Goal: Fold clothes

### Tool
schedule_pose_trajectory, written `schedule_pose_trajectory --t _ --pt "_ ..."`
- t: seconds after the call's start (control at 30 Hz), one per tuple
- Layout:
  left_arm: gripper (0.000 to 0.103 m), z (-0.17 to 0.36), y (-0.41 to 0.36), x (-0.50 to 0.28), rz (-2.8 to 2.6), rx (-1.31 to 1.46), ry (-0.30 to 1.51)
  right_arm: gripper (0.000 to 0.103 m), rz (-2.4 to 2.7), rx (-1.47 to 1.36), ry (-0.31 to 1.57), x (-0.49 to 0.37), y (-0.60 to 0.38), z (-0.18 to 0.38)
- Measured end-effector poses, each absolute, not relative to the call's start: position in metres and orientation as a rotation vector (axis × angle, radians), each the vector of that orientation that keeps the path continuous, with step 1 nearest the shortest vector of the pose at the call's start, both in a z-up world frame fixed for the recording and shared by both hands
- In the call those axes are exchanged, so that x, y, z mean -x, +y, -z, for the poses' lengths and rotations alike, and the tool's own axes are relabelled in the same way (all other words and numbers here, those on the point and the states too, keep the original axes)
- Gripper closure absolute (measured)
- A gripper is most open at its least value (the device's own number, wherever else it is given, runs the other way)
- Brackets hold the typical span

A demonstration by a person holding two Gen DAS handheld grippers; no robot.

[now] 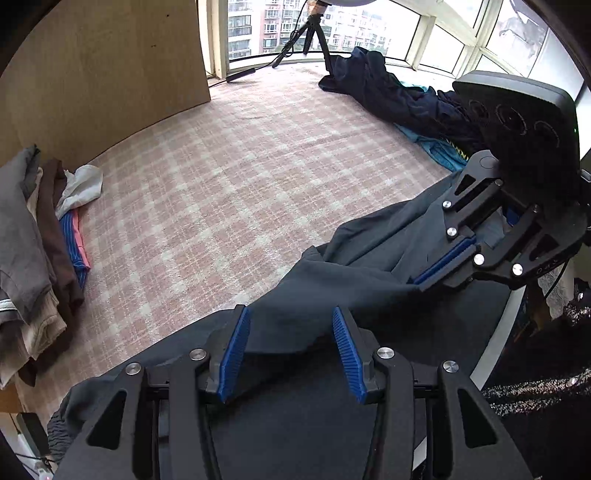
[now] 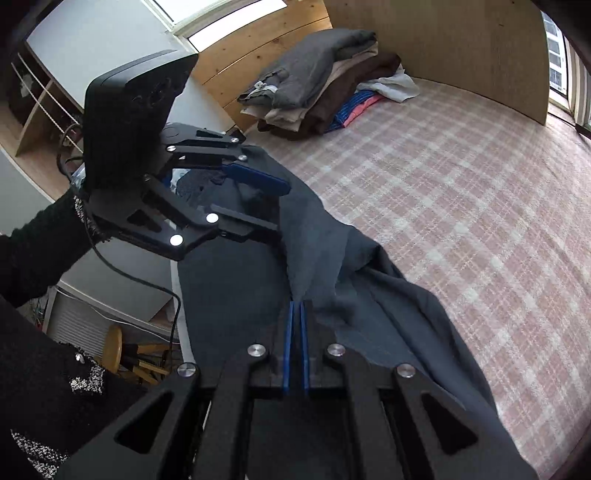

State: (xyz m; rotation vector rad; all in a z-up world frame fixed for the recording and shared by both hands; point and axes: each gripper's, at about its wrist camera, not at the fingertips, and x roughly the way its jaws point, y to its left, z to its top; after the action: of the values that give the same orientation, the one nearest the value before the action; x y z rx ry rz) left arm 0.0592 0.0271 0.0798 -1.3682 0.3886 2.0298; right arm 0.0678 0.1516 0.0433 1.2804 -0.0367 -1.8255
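Observation:
A dark grey garment [image 1: 332,273] lies crumpled along the near edge of the pink plaid bed [image 1: 221,184]. My left gripper [image 1: 291,312] stands open over it, its blue pads well apart; the cloth passes between them and neither pad presses on it. In the right wrist view the same garment [image 2: 369,266] rises into a ridge, and my right gripper [image 2: 297,306] is shut on that ridge, pads together. The right gripper [image 1: 421,280] shows at the right of the left wrist view, pinching the fabric. The left gripper [image 2: 280,206] sits farther along the garment, held by a black-sleeved hand [image 2: 33,258].
A stack of folded clothes [image 2: 325,96] sits at the bed's far corner against the wooden panel [image 1: 110,74]. A heap of dark blue clothes [image 1: 391,92] lies by the windows, with a tripod [image 1: 314,33] behind it. A wooden stool [image 2: 112,349] stands on the floor beside the bed.

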Motion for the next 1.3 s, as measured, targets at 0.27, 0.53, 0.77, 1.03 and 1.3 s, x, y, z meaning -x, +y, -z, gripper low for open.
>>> schedule_pose_trajectory --t 0.27,0.53,0.77,1.03,1.3 --pt "0.057 -0.037 0.02 -0.075 -1.958 1.432 0.367 0.092 1.735 -1.362 -0.08 -0.078 0.144 -0.036" --pt "0.057 -0.061 -0.016 -0.099 -2.09 1.341 0.253 0.065 1.785 -1.549 -0.293 0.01 0.156 -0.012" --pt "0.057 -0.024 -0.045 -0.119 -2.056 1.473 0.184 0.1 1.583 -1.61 -0.436 0.026 0.135 0.013" --pt "0.057 -0.024 -0.053 -0.125 -2.059 1.44 0.155 0.088 2.077 -1.626 -0.257 0.091 0.192 -0.044" --pt "0.056 -0.053 -0.028 -0.112 -2.061 1.333 0.158 0.078 2.323 -1.345 -0.467 0.014 0.309 -0.142"
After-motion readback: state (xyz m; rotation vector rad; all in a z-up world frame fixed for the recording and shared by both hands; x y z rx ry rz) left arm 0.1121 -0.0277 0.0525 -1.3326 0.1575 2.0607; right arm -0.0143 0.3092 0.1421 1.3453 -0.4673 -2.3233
